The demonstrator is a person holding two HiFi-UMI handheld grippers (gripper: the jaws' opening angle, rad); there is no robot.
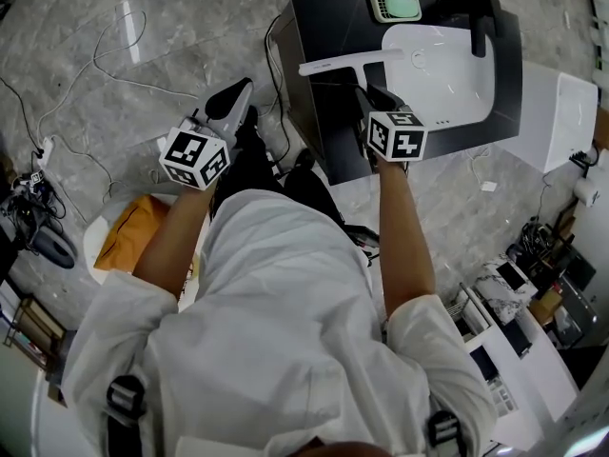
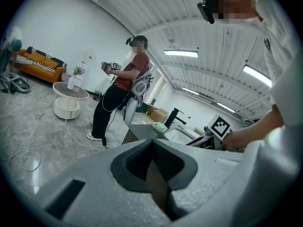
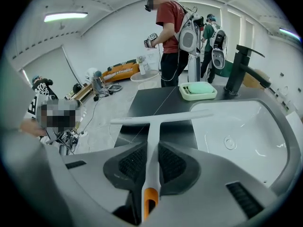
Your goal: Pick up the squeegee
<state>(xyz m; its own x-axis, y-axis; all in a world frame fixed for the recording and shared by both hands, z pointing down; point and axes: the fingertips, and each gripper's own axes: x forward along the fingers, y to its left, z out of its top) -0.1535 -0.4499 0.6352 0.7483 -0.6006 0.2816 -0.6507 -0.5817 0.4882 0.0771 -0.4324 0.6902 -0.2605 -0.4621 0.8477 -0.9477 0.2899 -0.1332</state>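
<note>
The squeegee is white with a long blade and an orange tab at the handle's end. It lies across the near left part of the black counter, and its blade reaches over the white sink's edge. My right gripper points steeply down at it. In the right gripper view both dark pads press the squeegee handle from either side, so the right gripper is shut on it. My left gripper hangs left of the counter over the floor. In its own view the left gripper is shut with nothing in it.
A black faucet and a green soap dish stand at the counter's back. Cables trail over the marble floor. A round white table holds an orange item. Another person stands beyond the counter. White units stand at right.
</note>
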